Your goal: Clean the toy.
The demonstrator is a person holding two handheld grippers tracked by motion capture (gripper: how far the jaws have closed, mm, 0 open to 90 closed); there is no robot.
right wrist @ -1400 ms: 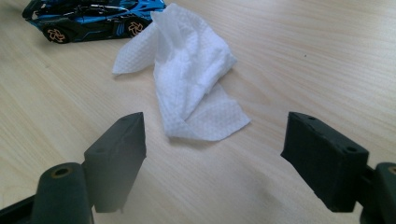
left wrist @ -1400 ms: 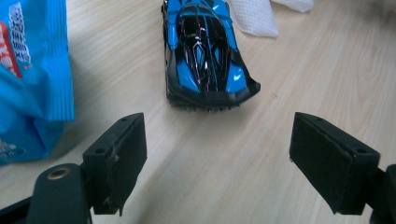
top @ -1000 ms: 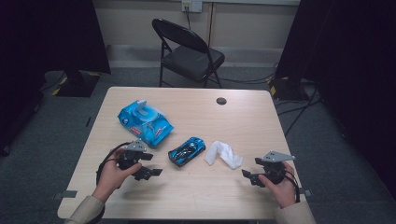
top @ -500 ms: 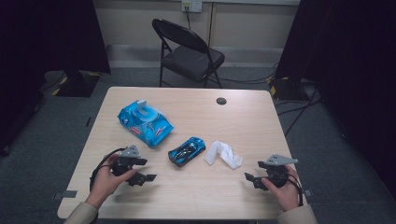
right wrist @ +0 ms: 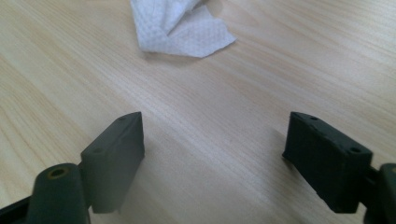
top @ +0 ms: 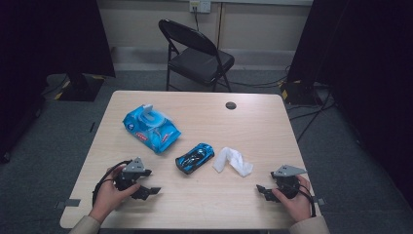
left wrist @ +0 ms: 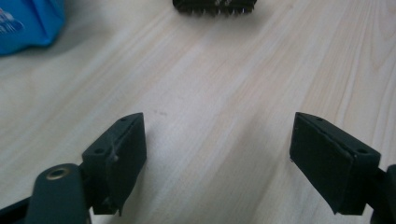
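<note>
High view: the left claw [top: 152, 191] and right claw [top: 261, 189] rest low on the pale wooden tabletop [top: 253, 126], both with jaws spread and nothing between them. Ahead of the left claw sits a small blue and black toy car [top: 195, 157]; a crumpled white wipe [right wrist: 180, 25] lies just ahead of the right.

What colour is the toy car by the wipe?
Blue with black, clearest in the high view: toy car.
</note>
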